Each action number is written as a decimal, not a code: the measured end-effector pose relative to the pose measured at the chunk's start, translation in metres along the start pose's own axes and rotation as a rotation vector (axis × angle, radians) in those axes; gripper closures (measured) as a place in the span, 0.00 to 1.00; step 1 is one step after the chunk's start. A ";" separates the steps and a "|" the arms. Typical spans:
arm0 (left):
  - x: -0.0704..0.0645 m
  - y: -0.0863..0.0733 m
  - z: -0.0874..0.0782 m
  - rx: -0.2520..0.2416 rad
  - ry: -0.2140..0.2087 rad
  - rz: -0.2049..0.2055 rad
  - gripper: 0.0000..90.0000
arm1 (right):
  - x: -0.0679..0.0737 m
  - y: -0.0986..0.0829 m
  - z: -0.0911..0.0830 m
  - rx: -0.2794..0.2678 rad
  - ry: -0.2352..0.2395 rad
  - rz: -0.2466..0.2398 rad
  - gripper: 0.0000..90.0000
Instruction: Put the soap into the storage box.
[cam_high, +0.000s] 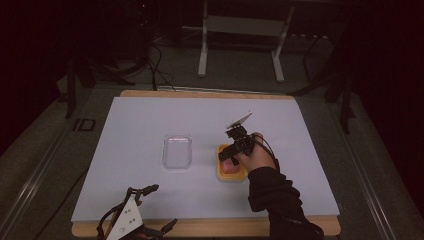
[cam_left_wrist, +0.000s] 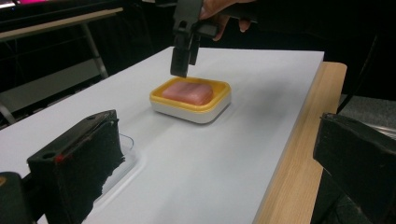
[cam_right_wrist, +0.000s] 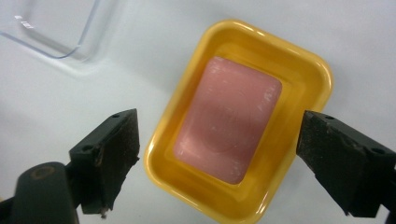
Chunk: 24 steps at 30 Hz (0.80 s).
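We see a dim room, dark at its edges. A wooden table (cam_high: 200, 93) carries a pale sheet (cam_high: 140, 125). Grey carpet (cam_high: 50, 130) lies around it. Beyond stands a white metal frame (cam_high: 240, 30) on two legs, with black cables (cam_high: 155, 65) trailing across the floor.

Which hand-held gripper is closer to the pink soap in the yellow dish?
Right. The right hand-held gripper hovers open directly above the pink soap; the left hand-held gripper is far off at the table's near edge.

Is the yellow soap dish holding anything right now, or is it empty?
Not empty: a pink soap bar lies flat inside the yellow dish, below the open right gripper.
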<state>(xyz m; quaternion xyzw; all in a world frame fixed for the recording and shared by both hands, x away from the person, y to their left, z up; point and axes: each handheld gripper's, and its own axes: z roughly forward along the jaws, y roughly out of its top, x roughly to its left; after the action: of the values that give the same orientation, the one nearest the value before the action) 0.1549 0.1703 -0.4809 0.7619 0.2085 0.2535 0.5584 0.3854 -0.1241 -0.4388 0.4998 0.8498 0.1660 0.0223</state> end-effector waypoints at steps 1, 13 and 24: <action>0.000 0.000 0.000 0.000 0.000 -0.002 0.02 | -0.001 -0.002 -0.001 -0.016 0.004 -0.008 0.15; 0.001 -0.001 0.001 0.006 0.000 -0.004 0.02 | -0.008 -0.026 -0.022 -0.135 0.016 -0.120 0.15; 0.001 -0.002 0.002 0.012 0.004 -0.004 0.02 | -0.017 -0.056 -0.026 -0.202 0.035 -0.224 0.15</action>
<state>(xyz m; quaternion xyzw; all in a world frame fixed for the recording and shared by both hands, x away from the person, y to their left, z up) 0.1570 0.1697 -0.4828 0.7641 0.2128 0.2528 0.5540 0.3418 -0.1707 -0.4332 0.3943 0.8794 0.2558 0.0759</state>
